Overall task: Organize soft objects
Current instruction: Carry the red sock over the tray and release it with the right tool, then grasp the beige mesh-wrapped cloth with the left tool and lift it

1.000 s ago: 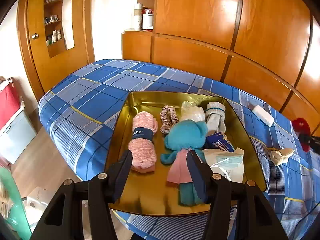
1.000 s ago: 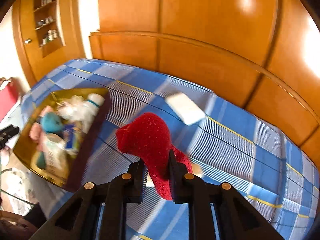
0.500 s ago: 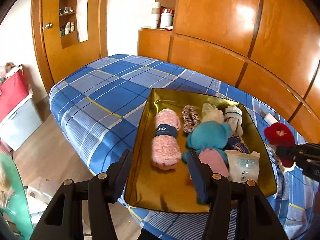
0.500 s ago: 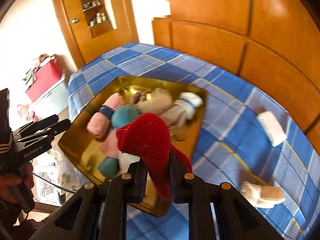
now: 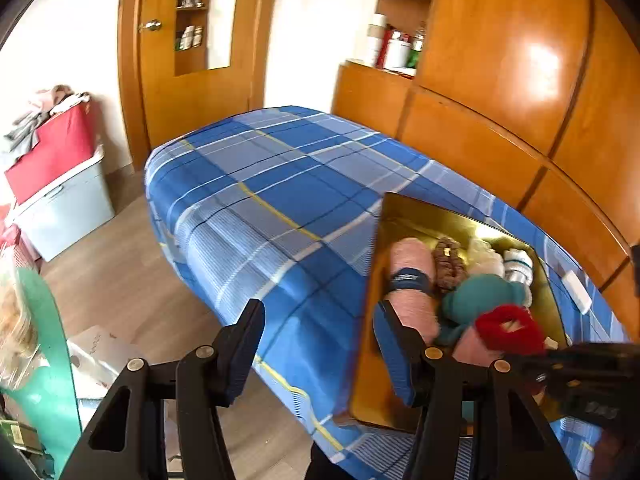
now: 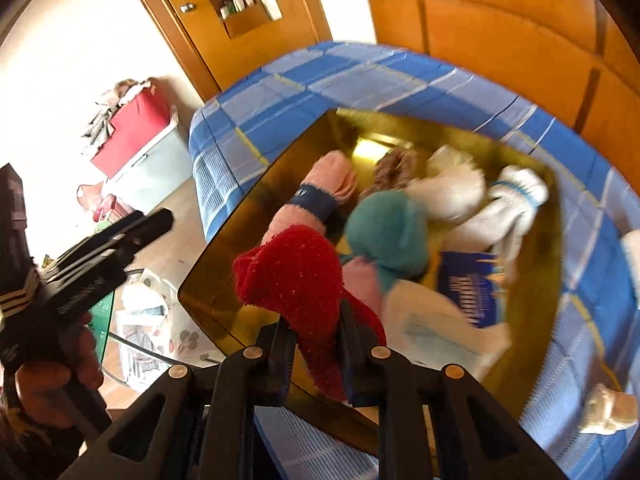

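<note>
A glossy gold tray, seemingly metal, is seen on a woven plaid bedspread. Fuzzy red cloth is clamped by matt black plastic fingers. Varnished wood panels are lit glossy.

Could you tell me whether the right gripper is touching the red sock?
Touching: the right wrist view shows the right gripper clamped on the red sock, both fingers pressing its fabric.

The red sock hides part of the gold tray; the tray's contents are motion-blurred.
</note>
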### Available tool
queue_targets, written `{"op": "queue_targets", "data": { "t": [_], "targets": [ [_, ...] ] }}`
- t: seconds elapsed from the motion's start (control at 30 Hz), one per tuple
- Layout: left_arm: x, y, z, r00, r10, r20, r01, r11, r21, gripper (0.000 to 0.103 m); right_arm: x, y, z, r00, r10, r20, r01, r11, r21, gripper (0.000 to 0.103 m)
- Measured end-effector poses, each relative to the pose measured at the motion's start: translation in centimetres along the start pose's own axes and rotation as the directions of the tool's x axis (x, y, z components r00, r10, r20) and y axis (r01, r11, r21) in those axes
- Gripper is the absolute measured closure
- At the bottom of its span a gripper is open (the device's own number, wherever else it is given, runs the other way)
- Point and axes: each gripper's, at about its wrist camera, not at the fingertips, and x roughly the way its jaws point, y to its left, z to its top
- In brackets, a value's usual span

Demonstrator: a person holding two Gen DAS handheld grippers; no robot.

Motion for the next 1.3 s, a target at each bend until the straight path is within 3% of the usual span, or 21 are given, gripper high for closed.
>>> {"op": "queue_targets", "data": {
  "t": [0.2,0.27,0.4,0.63,0.87,1.3],
  "targets": [
    [0.4,1.1,-0.2,1.000,0.016,-0.015,-0.016,1.000,-0.018,0.046,4.1,1.2,0.5,0.997,0.022,-0.068,-0.021,1.000,0.012,0.082],
    [0.5,1.0,-0.4,1.000,0.013,-0.019,-0.014,1.000,-0.013,0.046,5.0,1.3,0.4,0.996,0.040,-0.085,-0.038,0.999,0.021,0.071],
    [0.7,0.6,-0.5,1.000,0.009,-0.026,-0.009,1.000,-0.002,0.046,4.9,1.5,0.2,0.996,0.040,-0.081,-0.039,0.999,0.016,0.066],
    [0.2,-0.3,-0.4,1.000,-0.004,-0.016,0.004,1.000,0.023,0.046,2.1,1.0,0.0,0.998,0.058,-0.003,-0.058,0.998,0.025,0.062],
    [-0.6,-2.0,-0.3,1.000,-0.021,-0.001,0.021,0.998,0.067,0.046,-1.7,-0.1,-0.6,0.996,0.014,0.092,-0.017,0.999,0.033,0.062],
    [-1.5,-7.3,-1.1,0.997,-0.078,-0.010,0.078,0.976,0.205,0.046,-8.6,-8.7,-4.9,0.971,-0.120,0.205,0.073,0.972,0.223,0.062]
  ]
}}
